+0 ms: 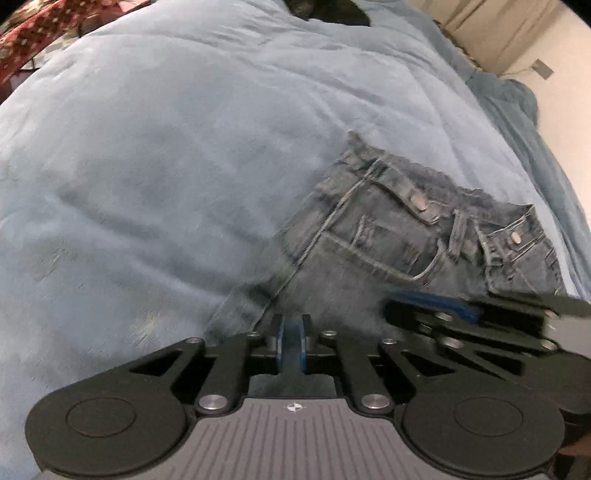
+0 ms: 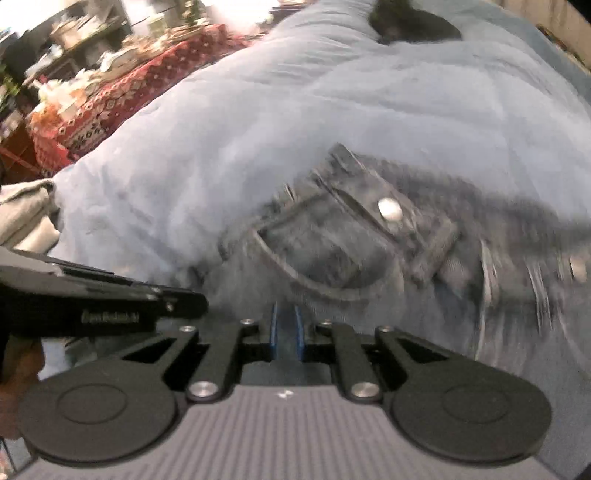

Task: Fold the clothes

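Blue denim jeans (image 1: 388,229) lie on a light blue blanket (image 1: 184,147), with the waistband, metal buttons and a front pocket facing up. My left gripper (image 1: 290,323) is shut on the near edge of the denim, and cloth shows between its blue pads. Close to its right, my right gripper (image 1: 393,306) comes in sideways over the same edge. In the right wrist view the jeans (image 2: 351,251) are blurred. There my right gripper (image 2: 287,317) is shut, with denim pinched between its pads. My left gripper (image 2: 199,297) reaches in from the left.
A dark garment (image 2: 410,22) lies at the far end of the blanket. A table with a red patterned cloth (image 2: 110,99) and clutter stands beyond the bed's left side. Pale folded cloth (image 2: 22,214) sits at the left edge. A wall (image 1: 561,74) runs along the right.
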Available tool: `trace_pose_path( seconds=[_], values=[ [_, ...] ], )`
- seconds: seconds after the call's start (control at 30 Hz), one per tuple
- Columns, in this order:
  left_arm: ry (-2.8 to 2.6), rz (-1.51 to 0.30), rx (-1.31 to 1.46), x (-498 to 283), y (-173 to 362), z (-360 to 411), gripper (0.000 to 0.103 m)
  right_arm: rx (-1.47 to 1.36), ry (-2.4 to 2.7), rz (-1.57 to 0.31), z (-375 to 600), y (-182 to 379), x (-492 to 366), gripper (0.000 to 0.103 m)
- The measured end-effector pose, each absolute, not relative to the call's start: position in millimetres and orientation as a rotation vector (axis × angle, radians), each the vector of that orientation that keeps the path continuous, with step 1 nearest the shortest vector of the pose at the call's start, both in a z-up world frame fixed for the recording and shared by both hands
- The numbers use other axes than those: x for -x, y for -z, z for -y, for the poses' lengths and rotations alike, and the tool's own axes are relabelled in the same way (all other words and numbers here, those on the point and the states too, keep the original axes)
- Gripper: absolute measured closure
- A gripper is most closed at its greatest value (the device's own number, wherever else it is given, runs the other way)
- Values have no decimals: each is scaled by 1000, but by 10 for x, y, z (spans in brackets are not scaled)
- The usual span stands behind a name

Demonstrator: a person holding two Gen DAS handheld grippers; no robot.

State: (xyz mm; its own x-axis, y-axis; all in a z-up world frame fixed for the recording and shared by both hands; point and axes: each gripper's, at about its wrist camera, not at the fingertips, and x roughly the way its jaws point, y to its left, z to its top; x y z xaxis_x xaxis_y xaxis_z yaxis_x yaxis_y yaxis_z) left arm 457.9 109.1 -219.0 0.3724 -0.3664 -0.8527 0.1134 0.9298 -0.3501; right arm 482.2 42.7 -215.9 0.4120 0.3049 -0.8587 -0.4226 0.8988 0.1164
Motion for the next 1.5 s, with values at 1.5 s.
trace_pose_path(
  seconds=[1.5],
  values=[
    [-38,-1155,421,-4009,2087,-1831,99,632,-994,-896,-957,2178,-5699,93]
  ],
)
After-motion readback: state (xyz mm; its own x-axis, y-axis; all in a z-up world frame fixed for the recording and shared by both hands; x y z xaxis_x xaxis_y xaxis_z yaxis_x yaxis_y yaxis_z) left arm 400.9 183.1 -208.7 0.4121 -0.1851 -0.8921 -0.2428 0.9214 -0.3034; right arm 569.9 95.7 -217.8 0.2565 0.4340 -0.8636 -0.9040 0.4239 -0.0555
